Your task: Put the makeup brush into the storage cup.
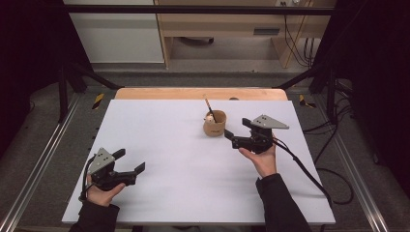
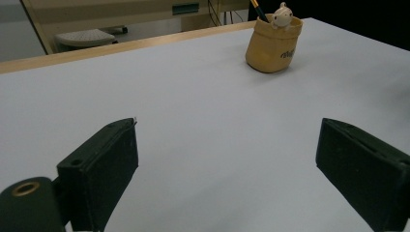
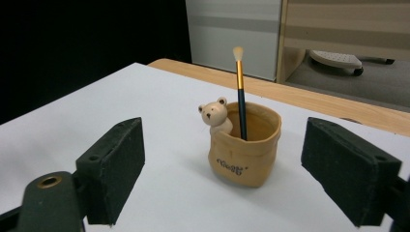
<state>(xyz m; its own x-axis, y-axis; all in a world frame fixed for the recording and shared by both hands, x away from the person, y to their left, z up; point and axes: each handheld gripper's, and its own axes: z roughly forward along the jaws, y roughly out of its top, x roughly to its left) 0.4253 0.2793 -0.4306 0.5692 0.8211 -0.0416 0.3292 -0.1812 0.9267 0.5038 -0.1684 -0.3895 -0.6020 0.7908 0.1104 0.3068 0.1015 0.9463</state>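
The pot (image 3: pixel 245 147) stands upright on the white bench (image 1: pixel 174 159), toward its far right part, short of the wooden strip along the far edge. It is a tan, sack-shaped holder with dark lettering on its front and a small bear figure (image 3: pixel 214 115) perched at its rim. A brush (image 3: pixel 240 92) stands in it, dark handle down in the pot, pale bristles up, leaning slightly.

The right tongs (image 1: pixel 235 132) sit just beside the pot, on its right in the high view, held in the right hand (image 1: pixel 263 159) and pointing at it. Their jaws stand wide apart with nothing between the pads; in the right gripper view the pot shows in the gap but farther off, touching neither jaw. A cable trails from them off the right side of the bench.

The left tongs (image 1: pixel 129 161) are well apart from the pot, near the bench's near left corner, held in the left hand (image 1: pixel 101 193). Their jaws also stand wide, over bare bench, with the pot far ahead in the left gripper view.
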